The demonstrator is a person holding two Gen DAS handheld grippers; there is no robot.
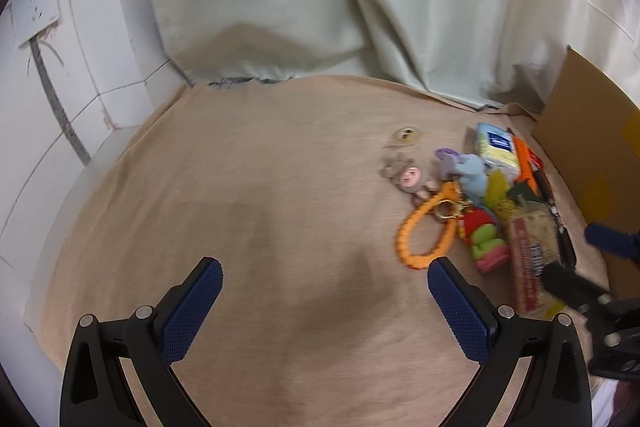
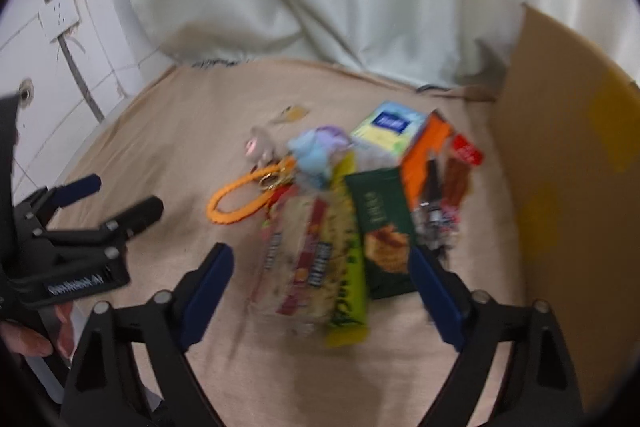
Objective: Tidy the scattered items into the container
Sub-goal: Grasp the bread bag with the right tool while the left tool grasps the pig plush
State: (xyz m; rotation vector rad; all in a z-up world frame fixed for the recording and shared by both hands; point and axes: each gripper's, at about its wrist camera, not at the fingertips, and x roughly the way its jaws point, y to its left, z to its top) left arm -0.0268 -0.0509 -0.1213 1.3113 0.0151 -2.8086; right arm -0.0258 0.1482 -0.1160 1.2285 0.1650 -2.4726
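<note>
The left claw point(image 1: 325, 279) hangs spread over bare tan cloth point(image 1: 240, 207), empty. At its two o'clock lies the scattered pile point(image 2: 332, 211). The right claw point(image 2: 320, 267) straddles the snack packets point(image 2: 304, 267), spread, pinching nothing: an approach, I judge. Next: close, lift, carry to three o'clock. The cardboard box point(image 2: 560, 155) hides its contents.

Small toys point(image 2: 316, 151), an orange loop point(image 2: 240, 199) and snack packets point(image 2: 344, 247) lie heaped beside the upright cardboard box point(image 2: 568, 155).
</note>
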